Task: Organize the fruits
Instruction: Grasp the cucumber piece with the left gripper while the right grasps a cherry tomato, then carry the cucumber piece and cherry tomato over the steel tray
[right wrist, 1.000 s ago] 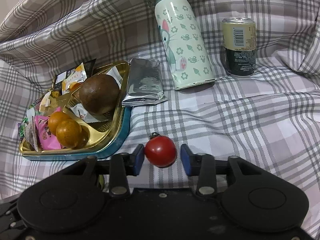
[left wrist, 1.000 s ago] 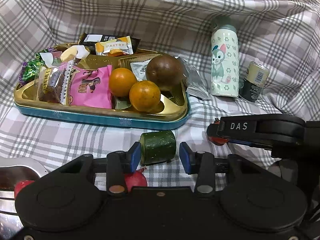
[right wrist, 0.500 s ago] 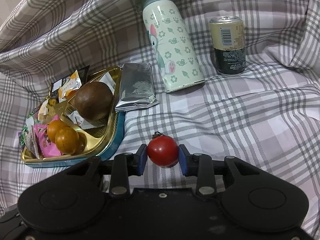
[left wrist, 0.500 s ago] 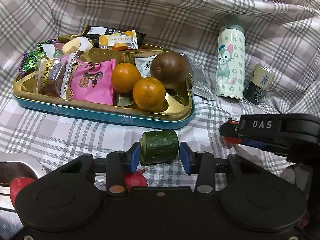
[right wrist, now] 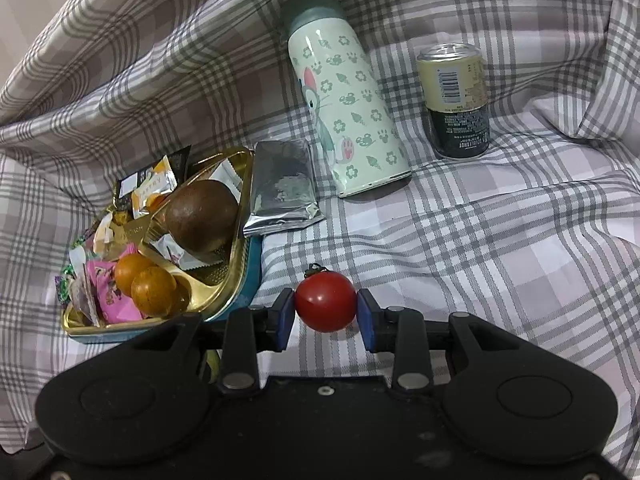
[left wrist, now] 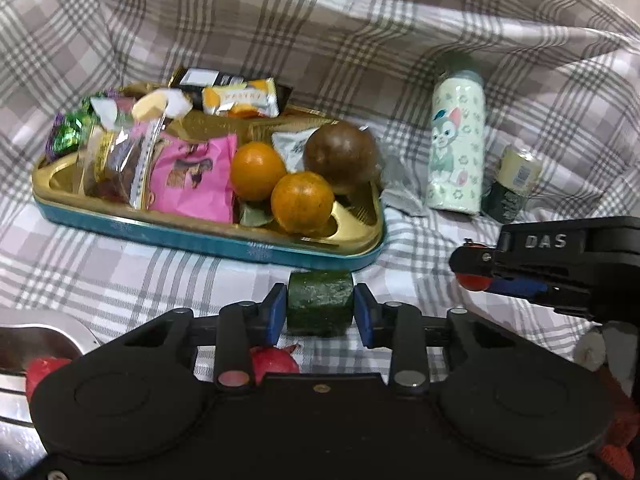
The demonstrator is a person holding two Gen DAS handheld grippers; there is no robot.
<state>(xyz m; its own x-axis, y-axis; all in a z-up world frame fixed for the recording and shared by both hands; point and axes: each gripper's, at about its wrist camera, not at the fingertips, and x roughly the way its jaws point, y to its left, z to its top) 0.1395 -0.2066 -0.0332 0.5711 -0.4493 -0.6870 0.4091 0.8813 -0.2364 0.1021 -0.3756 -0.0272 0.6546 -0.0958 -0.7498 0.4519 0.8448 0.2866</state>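
Observation:
My left gripper (left wrist: pixel 320 309) is shut on a short green cucumber piece (left wrist: pixel 320 303), held just in front of the gold tray (left wrist: pixel 352 236). My right gripper (right wrist: pixel 325 312) is shut on a red cherry tomato (right wrist: pixel 325 306) and holds it above the plaid cloth; it also shows in the left wrist view (left wrist: pixel 476 276) at the right. The tray holds two oranges (left wrist: pixel 302 202), a brown round fruit (left wrist: pixel 340 157) and several snack packets (left wrist: pixel 192 178). A red fruit (left wrist: pixel 274 362) lies under my left gripper.
A cat-print flask (right wrist: pixel 344 112) and a drink can (right wrist: pixel 456 102) stand behind on the cloth. A silver foil packet (right wrist: pixel 282 188) lies beside the tray. A metal dish (left wrist: pixel 36 344) with something red sits at the lower left.
Both grippers closed onto their fruit: left on the cucumber piece, right on the tomato. Both have lifted and pulled back slightly from the tray.

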